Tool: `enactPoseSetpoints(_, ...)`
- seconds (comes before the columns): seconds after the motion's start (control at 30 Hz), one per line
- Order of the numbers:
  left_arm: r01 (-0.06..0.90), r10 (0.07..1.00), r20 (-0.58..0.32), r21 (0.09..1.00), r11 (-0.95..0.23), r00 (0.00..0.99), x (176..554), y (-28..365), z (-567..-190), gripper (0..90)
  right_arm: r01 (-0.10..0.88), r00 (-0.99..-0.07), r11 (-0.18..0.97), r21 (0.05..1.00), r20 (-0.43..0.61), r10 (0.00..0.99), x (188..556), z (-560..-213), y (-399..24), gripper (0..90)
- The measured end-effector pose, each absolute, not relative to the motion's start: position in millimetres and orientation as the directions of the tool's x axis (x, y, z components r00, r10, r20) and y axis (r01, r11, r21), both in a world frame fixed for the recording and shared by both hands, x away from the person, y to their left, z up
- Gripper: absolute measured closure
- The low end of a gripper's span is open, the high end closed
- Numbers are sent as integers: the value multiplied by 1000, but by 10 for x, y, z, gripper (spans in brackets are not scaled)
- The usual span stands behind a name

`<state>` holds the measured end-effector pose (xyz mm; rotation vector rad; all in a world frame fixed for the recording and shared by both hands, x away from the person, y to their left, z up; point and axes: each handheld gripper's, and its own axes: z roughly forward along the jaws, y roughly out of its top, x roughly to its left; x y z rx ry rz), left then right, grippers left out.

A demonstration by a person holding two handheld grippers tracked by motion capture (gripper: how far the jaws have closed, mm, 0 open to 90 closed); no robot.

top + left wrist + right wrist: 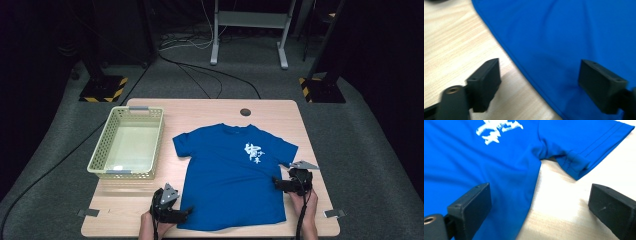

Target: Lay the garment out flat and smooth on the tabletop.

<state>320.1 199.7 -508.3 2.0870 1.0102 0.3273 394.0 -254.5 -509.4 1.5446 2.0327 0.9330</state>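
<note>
Left claw [186, 212], lower left of the high view: released, jaws spread wide across the shirt's side edge, one over bare wood, the other over blue cloth (nothing pinched between them). Right claw [276, 183], lower right of centre: likewise released, astride the opposite side seam just below the sleeve [586, 147], one jaw above fabric, one above the table [210, 107].

Blue T-shirt [230, 175]: spread flat, printed side up, middle of the table, collar toward the top of the frame, white print [253, 152] right of centre. Pale slotted basket [101, 155]: upper left of the shirt, standing apart from it.

Likely faults from here:
- Closing too high above the cloth: pads meeting on air, or catching the top layer alone, so that front and back separate on lifting.
- Closing too far inboard: a bunched pinch, wrinkles dragged into the body.
- Uneven timing between the two sides: cloth skewed, hem pulled askew.
- Jaw tip pressed against the wood: scrape, edge pushed away instead of gripped.
- Curled sleeve hem near the right claw: possible snag.
</note>
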Motion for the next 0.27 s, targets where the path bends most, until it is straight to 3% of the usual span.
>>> enactPoseSetpoints(0.13, 549, 801, -85, 770, -324, 592, 3186, 2043, -5072, 96, 657, -269, 112, 745, 93, 959, 3859, -5082, -2615, 61)
enactPoseSetpoints(0.27, 560, 806, -51, 745, -362, 590, 3197, 1999, -5080, 50, 644, -240, 87, 760, 92, 966, 3772, -5073, -2638, 62)
